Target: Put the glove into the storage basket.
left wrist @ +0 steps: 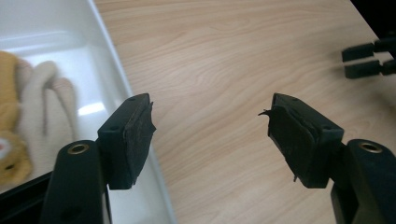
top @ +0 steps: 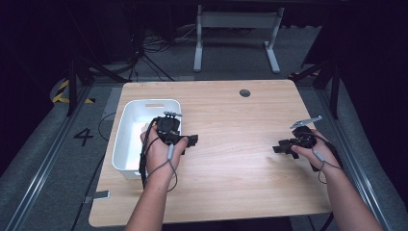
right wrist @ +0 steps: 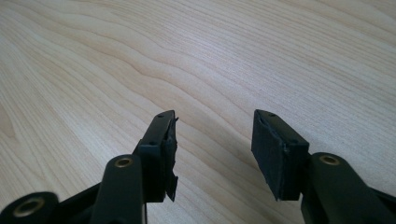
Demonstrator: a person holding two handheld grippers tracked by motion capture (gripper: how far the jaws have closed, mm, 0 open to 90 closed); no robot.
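Plush toy [left wrist: 18,126] lies in the white bin [top: 126,126] at the table's left, looks soft and light, best pinched at its pale limbs; left gripper [left wrist: 210,135] and right gripper [right wrist: 212,149] both gape, holding nothing.

Left gripper [left wrist: 210,135]: two black jaws set wide apart, nothing between them, worn dark pads on the inner faces, held over the wooden table [left wrist: 233,60]. White bin [left wrist: 112,70]: its rim runs just beside and under the left-hand jaw. Plush toy [left wrist: 28,121], yellow and cream, long pale ears: lies inside the bin, on its floor. Right gripper [left wrist: 366,60]: well apart from the bin, at the far edge, black jaws a little apart
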